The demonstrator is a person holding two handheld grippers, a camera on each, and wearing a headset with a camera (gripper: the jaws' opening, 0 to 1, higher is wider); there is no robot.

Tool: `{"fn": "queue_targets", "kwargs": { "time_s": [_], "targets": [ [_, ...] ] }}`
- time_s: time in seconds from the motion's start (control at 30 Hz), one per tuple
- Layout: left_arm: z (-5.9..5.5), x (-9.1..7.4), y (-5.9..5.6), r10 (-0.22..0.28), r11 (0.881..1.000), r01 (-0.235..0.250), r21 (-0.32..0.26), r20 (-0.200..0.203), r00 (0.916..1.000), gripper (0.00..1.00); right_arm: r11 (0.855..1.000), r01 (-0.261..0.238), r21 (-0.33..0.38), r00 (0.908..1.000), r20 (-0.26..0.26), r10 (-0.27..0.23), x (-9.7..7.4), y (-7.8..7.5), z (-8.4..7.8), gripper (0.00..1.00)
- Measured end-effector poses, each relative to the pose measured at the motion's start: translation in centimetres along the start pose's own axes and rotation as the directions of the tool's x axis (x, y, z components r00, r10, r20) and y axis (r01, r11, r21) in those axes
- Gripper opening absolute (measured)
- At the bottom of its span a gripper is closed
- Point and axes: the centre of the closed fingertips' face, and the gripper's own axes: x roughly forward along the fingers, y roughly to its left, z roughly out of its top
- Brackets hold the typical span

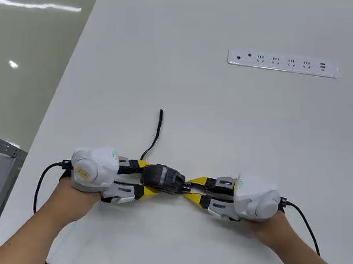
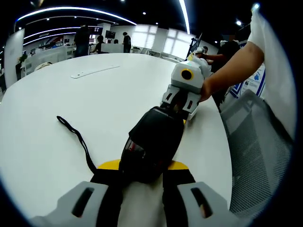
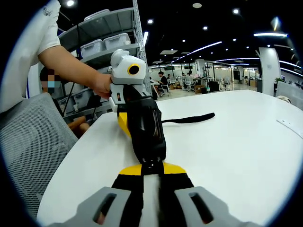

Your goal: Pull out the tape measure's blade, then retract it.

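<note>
A black tape measure [image 1: 162, 178] lies on the white table [image 1: 224, 122] between both grippers. My left gripper [image 1: 147, 178] is shut on its case [image 2: 151, 142], yellow pads on either side. My right gripper [image 1: 190, 189] faces it from the right, shut on the blade's end tab [image 3: 150, 164] right at the case's mouth. Almost no blade shows between the case [image 3: 147, 125] and the right jaws. The case's black wrist strap [image 1: 156, 131] trails away across the table. The right gripper [image 2: 184, 87] shows beyond the case, and the left gripper [image 3: 127, 78] behind the case.
A white power strip [image 1: 284, 62] lies far back on the table to the right. The table's left edge [image 1: 54, 102] drops to a glossy floor. A grey mesh chair [image 3: 33, 146] and shelving stand beside the near table edge. People sit at desks in the distance.
</note>
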Motion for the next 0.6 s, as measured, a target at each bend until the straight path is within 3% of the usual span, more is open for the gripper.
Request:
{"fn": "queue_targets", "kwargs": {
  "time_s": [0.1,0.13,0.17,0.23,0.6],
  "targets": [
    [0.0,0.0,0.0,0.002,1.000,-0.002,0.007,-0.005,1.0000,0.27,1.000,0.001,-0.003,1.0000,-0.002,-0.001,-0.1,0.0,0.0,0.11],
    [-0.2,0.1,-0.5,-0.031,0.999,0.031,0.008,-0.001,0.9995,0.26,1.000,0.004,0.000,1.0000,-0.001,-0.004,-0.2,-0.1,0.0,0.11],
    [-0.6,0.0,0.3,-0.010,1.000,0.011,0.009,-0.013,0.9999,0.26,1.000,0.004,0.002,1.0000,-0.001,-0.004,-0.3,-0.1,-0.1,0.11],
    [-0.7,-0.1,0.7,-0.011,1.000,0.012,0.007,-0.017,0.9998,0.26,1.000,0.006,0.006,1.0000,-0.001,-0.006,-0.4,-0.1,-0.1,0.11],
    [-0.4,-0.1,0.8,-0.010,1.000,0.010,0.012,-0.012,0.9999,0.26,1.000,0.007,0.002,1.0000,-0.001,-0.007,-0.6,-0.1,-0.2,0.11]
  ]
}}
